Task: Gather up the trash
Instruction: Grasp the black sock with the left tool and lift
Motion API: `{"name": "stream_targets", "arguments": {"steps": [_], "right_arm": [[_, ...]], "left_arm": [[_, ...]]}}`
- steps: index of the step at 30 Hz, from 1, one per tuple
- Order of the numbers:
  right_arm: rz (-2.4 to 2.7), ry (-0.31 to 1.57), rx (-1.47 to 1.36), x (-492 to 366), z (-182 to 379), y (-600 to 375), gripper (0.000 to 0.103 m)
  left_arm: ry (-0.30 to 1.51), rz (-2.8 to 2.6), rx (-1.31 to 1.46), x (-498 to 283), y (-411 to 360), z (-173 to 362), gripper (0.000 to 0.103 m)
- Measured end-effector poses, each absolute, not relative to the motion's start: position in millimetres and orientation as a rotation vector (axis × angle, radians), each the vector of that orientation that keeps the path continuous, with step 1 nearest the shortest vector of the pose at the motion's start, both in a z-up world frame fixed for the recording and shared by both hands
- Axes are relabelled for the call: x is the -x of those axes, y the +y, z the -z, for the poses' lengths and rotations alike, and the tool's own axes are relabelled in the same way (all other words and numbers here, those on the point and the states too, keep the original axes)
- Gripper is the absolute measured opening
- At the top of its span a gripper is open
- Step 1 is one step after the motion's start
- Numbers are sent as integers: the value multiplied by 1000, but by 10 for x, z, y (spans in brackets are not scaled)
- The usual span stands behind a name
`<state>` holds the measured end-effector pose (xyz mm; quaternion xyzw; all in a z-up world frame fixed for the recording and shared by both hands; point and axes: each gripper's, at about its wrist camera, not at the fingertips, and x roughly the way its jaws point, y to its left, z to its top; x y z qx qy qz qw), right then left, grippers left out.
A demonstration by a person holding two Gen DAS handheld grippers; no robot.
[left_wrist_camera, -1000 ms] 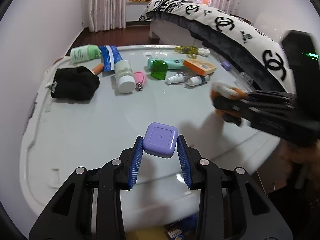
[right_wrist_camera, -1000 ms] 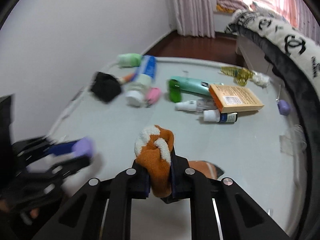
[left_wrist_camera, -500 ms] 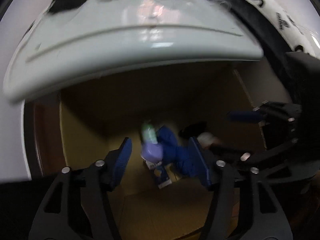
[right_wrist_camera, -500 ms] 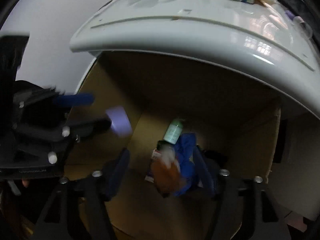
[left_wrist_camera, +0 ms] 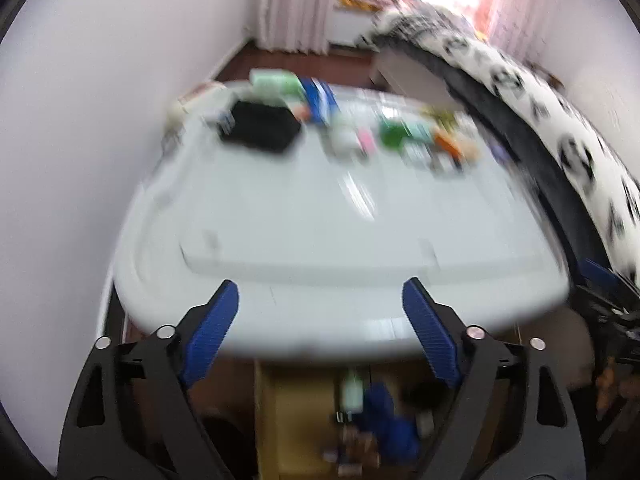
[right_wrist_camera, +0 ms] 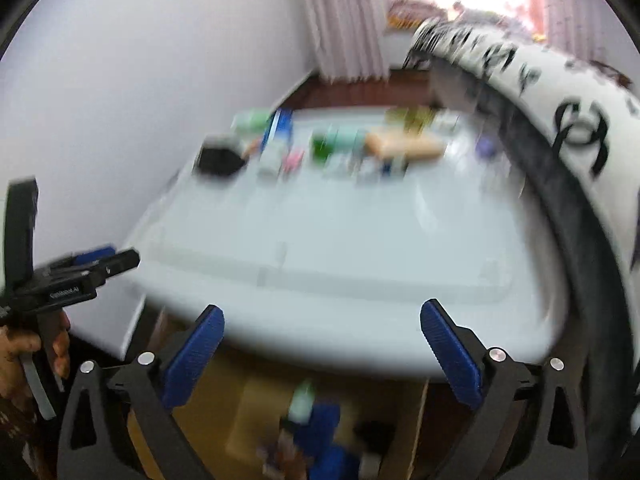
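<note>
Both views are motion-blurred. My left gripper (left_wrist_camera: pixel 320 320) is open and empty over the near edge of the white table (left_wrist_camera: pixel 320 240). My right gripper (right_wrist_camera: pixel 320 340) is open and empty, also at the table's near edge. Below the edge is a cardboard box (left_wrist_camera: pixel 296 420) holding dropped trash, including a green bottle (left_wrist_camera: pixel 352 392) and blue pieces; the box also shows in the right wrist view (right_wrist_camera: pixel 256 420). At the table's far end lie a black cloth (left_wrist_camera: pixel 260 128), a green bottle (left_wrist_camera: pixel 276 80), a blue packet (left_wrist_camera: pixel 320 96) and an orange box (right_wrist_camera: pixel 404 144).
A white wall runs along the left. A bed with a black-and-white cover (left_wrist_camera: pixel 560 120) borders the table on the right. The left gripper appears at the left of the right wrist view (right_wrist_camera: pixel 80 272).
Both grippers let go of their items, the purple square box and the orange sock, into the cardboard box, then rose back to table-top level with jaws wide open.
</note>
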<state>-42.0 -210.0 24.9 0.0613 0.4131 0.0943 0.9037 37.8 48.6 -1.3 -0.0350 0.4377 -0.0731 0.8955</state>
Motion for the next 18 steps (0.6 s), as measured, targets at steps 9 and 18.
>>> {"name": "stream_targets", "arguments": {"steps": [9,18], "right_arm": [[-71,663,-155,-422,-562,-2363,98],[-27,664,-48,-560,-247,-2389,98]], "left_arm": [[990,-102,293,-1916,858,219,86],[1070,-258,201,-2851,635,782,86]]}}
